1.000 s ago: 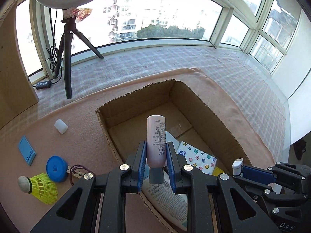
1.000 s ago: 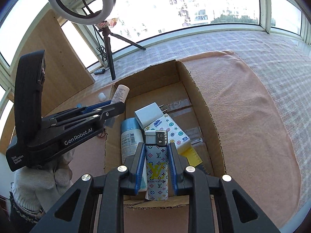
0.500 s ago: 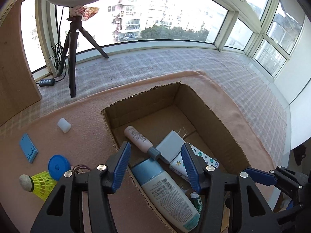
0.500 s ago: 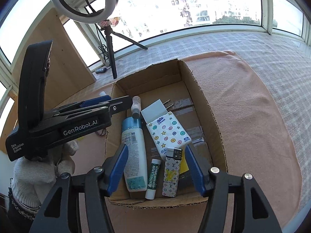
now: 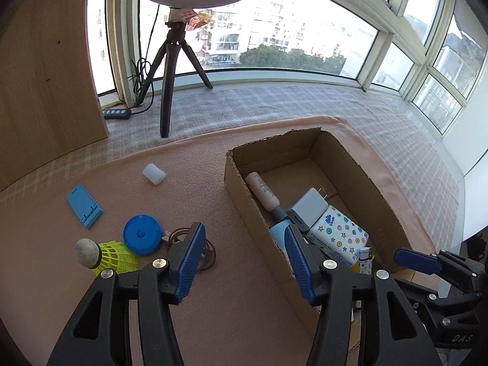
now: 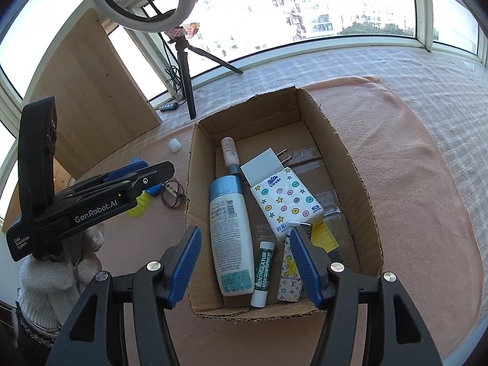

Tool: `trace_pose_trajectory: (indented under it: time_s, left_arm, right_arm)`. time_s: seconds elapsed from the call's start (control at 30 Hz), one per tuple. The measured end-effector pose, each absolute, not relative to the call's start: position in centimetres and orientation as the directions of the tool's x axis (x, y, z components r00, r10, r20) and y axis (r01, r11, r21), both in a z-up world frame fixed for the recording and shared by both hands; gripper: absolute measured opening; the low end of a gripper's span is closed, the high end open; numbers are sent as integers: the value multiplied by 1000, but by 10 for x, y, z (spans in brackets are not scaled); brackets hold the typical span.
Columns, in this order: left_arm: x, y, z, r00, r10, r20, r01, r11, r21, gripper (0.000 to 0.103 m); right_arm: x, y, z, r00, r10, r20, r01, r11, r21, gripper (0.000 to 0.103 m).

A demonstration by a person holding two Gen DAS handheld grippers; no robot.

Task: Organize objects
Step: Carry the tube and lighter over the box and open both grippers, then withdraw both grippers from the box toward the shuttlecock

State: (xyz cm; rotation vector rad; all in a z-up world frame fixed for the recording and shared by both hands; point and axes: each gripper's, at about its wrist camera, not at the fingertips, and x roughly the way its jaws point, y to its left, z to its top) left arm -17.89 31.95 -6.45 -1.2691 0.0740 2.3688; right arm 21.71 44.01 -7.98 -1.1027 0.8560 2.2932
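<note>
item: shuttlecock point(image 5: 102, 254), lower left of frame, on pink mat outside cardboard box point(image 5: 241, 183). featherlight, springy skirt, likely crushable; take by cork head. left gripper point(image 5: 242, 260) and right gripper point(image 6: 245, 263): jaws spread, holding nothing.

The box point(image 6: 341, 155) is raw brown cardboard, matt, with rough torn edges and strips of glossy clear tape on its floor; it stands on a soft, nubbly peach cloth point(image 6: 411, 183) laid over a woven checked mat point(image 5: 289, 106). Inside lie a smooth plastic bottle point(image 6: 231, 228), a glossy printed tissue pack point(image 6: 286, 204) and a matt white charger point(image 6: 262, 164) with metal prongs. The tongs point(image 6: 245, 259) are matt black plastic with ribbed blue pads and shiny metal screws.
</note>
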Motion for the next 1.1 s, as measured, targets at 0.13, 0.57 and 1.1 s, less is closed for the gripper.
trace_pose_trajectory:
  time_s: [0.13, 0.57, 1.1]
  left_arm:
    - [-167, 289, -62, -499, 338, -798, -388, -911, -144, 58]
    - [-151, 174, -87, -509, 325, -797, -269, -940, -212, 58]
    - [-172, 145, -111, -486, 424, -764, -339, -897, -283, 53]
  right_arm:
    - [211, 432, -79, -586, 113, -802, -614, -708, 349, 57]
    - [158, 396, -72, -632, 24, -775, -503, -773, 386, 57]
    - [37, 344, -84, -626, -93, -775, -338, -863, 376, 57]
